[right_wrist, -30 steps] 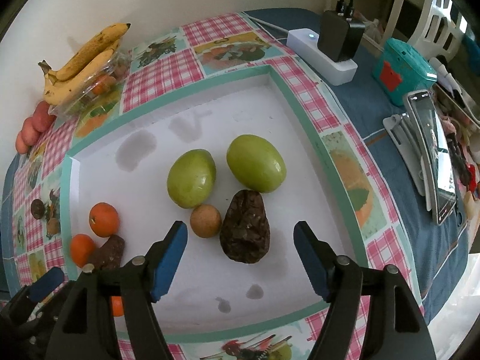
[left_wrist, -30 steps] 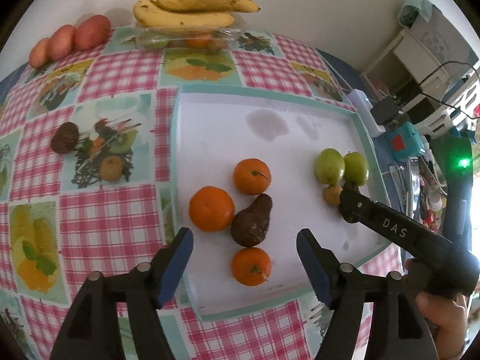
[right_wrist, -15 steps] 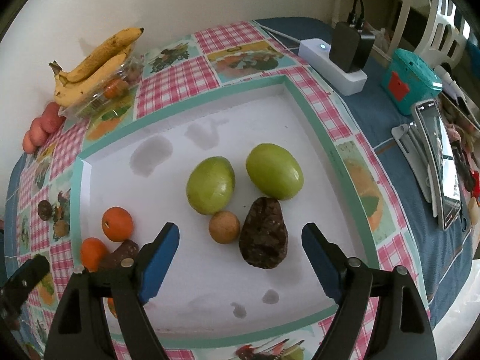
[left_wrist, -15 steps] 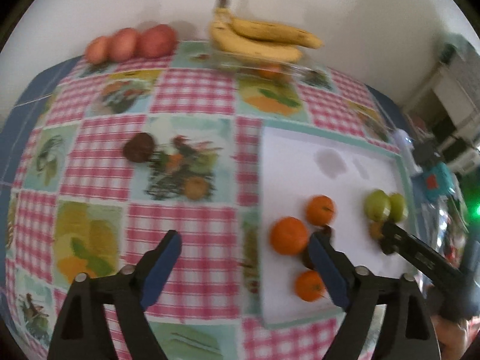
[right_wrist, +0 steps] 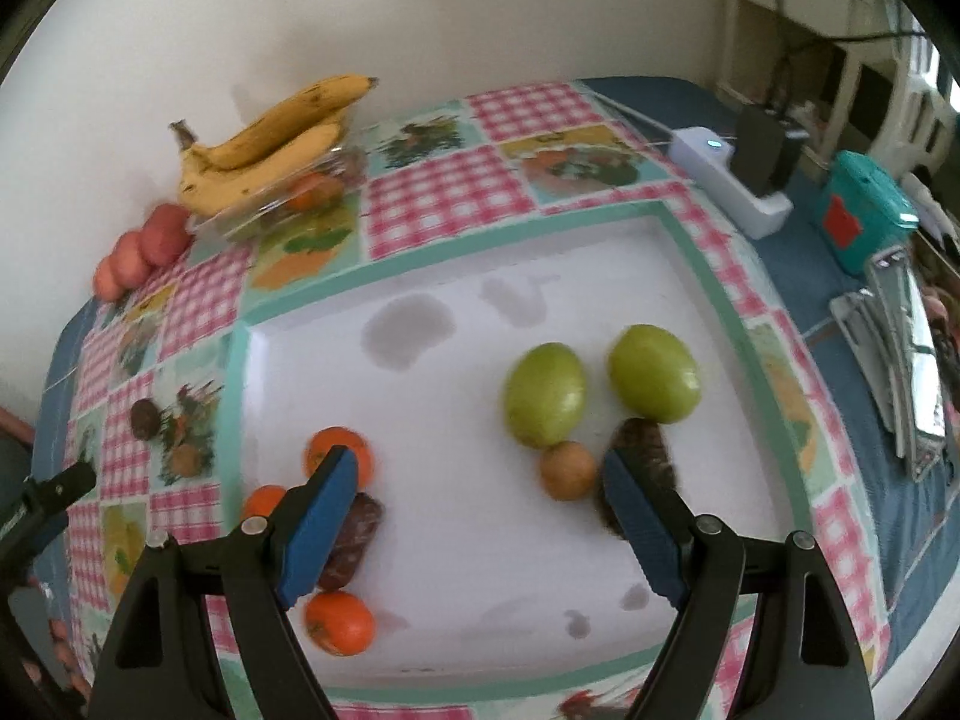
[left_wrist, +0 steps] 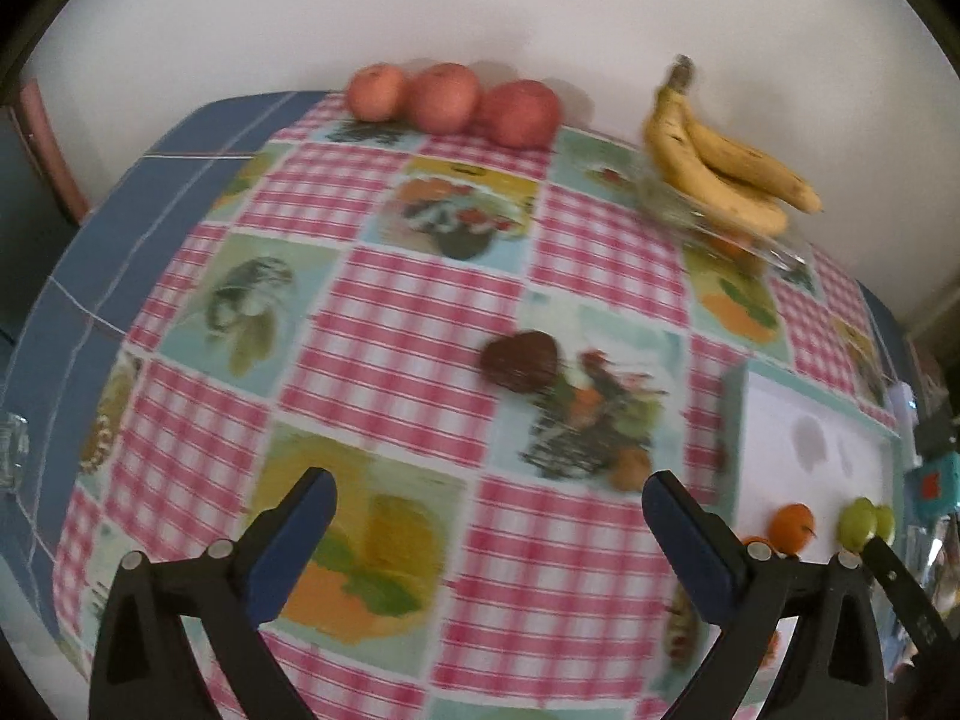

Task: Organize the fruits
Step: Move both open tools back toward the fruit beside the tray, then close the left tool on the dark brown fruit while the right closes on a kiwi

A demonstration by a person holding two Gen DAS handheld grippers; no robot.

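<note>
My left gripper [left_wrist: 489,498] is open over the checked tablecloth, empty. Ahead of it lie a dark round fruit [left_wrist: 521,360] and a small brown fruit [left_wrist: 630,468]. My right gripper [right_wrist: 480,468] is open and empty above the white panel [right_wrist: 456,276]. On the panel lie two green fruits [right_wrist: 545,393], a small brown fruit [right_wrist: 567,469] and a dark avocado [right_wrist: 645,444] half hidden behind the right finger. To their left sit three oranges [right_wrist: 339,621] around a second dark avocado [right_wrist: 351,540]. The left view is blurred.
Bananas [left_wrist: 720,174] rest on a clear box by the back wall, with three red apples [left_wrist: 456,99] to their left. A power strip [right_wrist: 729,180], a teal box [right_wrist: 864,210] and a metal stand [right_wrist: 900,348] lie on the blue cloth on the right.
My left gripper has swung left, off the white panel and over the checked cloth near the dark round fruit. My right gripper has drawn back and shifted left. Both stay open.
</note>
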